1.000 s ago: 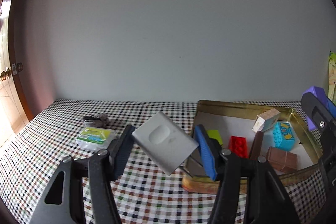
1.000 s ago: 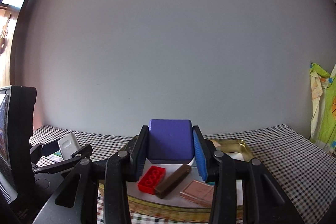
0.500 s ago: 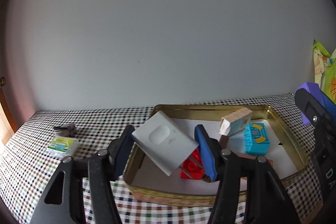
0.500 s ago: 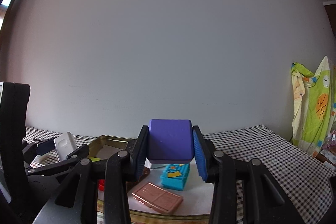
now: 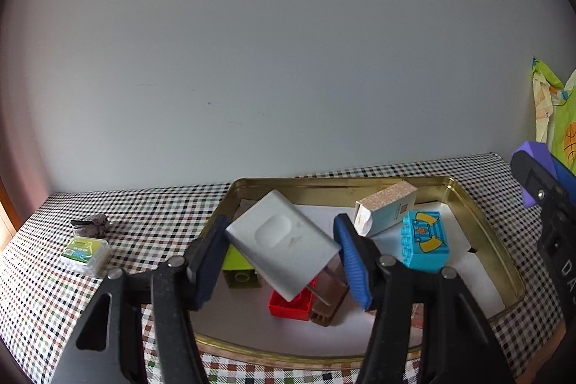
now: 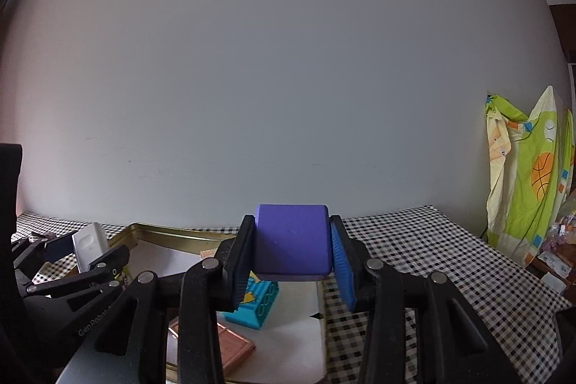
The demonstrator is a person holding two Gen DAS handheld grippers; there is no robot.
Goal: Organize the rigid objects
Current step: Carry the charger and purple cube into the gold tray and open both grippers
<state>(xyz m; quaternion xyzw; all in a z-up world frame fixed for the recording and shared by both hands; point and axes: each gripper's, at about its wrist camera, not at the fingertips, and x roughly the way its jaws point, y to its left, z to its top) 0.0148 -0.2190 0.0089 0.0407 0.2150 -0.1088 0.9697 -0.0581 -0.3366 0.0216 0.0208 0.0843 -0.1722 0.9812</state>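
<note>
My left gripper (image 5: 284,258) is shut on a grey plug-in charger (image 5: 282,243), held tilted above the left part of a gold metal tray (image 5: 338,184). In the tray lie a red brick (image 5: 288,306), a green brick (image 5: 237,267), a brown bar (image 5: 329,305), a cyan printed brick (image 5: 424,242) and a small carton (image 5: 385,213). My right gripper (image 6: 291,256) is shut on a purple block (image 6: 291,245), held above the tray's right side (image 6: 162,231). The cyan brick (image 6: 257,306) and a copper-brown slab (image 6: 230,346) lie below it.
The table has a checked cloth (image 5: 151,215). A small green-labelled clear box (image 5: 85,254) and a dark crumpled thing (image 5: 91,224) lie left of the tray. A green and yellow printed cloth (image 6: 525,179) hangs at the right. A plain wall stands behind.
Both grippers have moved right over the tray with their loads still held. The left one now has the charger above the tray's inside, where before it was over the cloth.
</note>
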